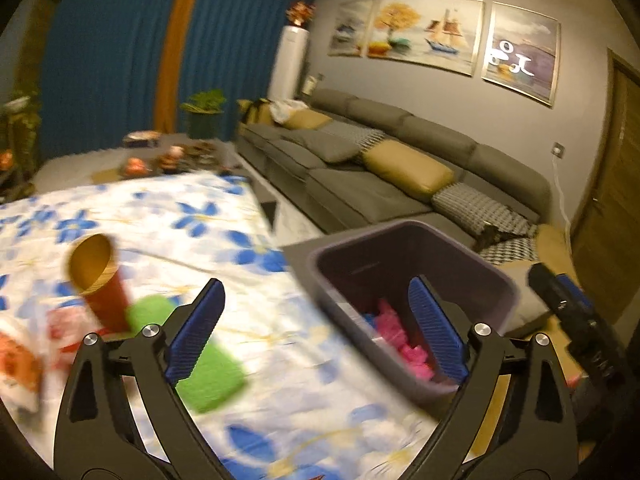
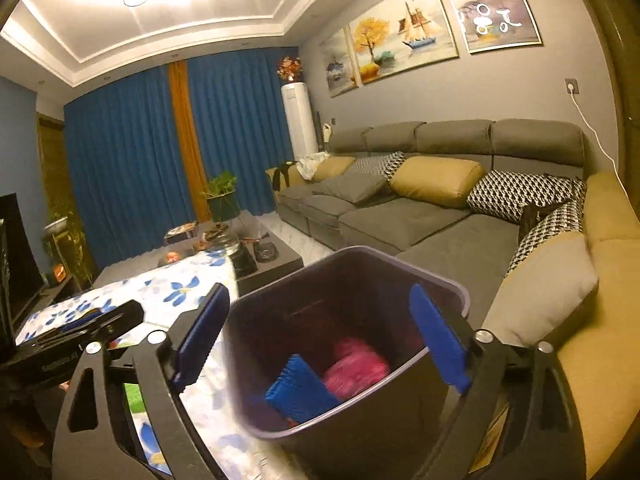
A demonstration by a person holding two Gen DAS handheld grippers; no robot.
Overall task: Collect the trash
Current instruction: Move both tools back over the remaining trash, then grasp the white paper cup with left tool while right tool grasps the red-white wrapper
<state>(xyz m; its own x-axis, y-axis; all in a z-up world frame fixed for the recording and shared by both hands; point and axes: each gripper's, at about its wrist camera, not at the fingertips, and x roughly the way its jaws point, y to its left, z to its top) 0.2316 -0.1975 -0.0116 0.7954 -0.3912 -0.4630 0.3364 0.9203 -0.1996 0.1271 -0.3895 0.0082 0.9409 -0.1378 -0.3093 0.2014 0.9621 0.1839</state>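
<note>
A dark grey trash bin stands at the right edge of the floral-cloth table. Inside it lie a pink crumpled piece and a blue piece; the pink one also shows in the left wrist view. My left gripper is open and empty, above the table edge beside the bin. A green piece and a red paper cup lie on the cloth to its left. My right gripper is open and empty over the bin.
A grey sectional sofa with yellow and patterned cushions runs along the right. Red and white wrappers lie at the table's left edge. A dark coffee table with small items stands beyond. The other gripper shows at the right.
</note>
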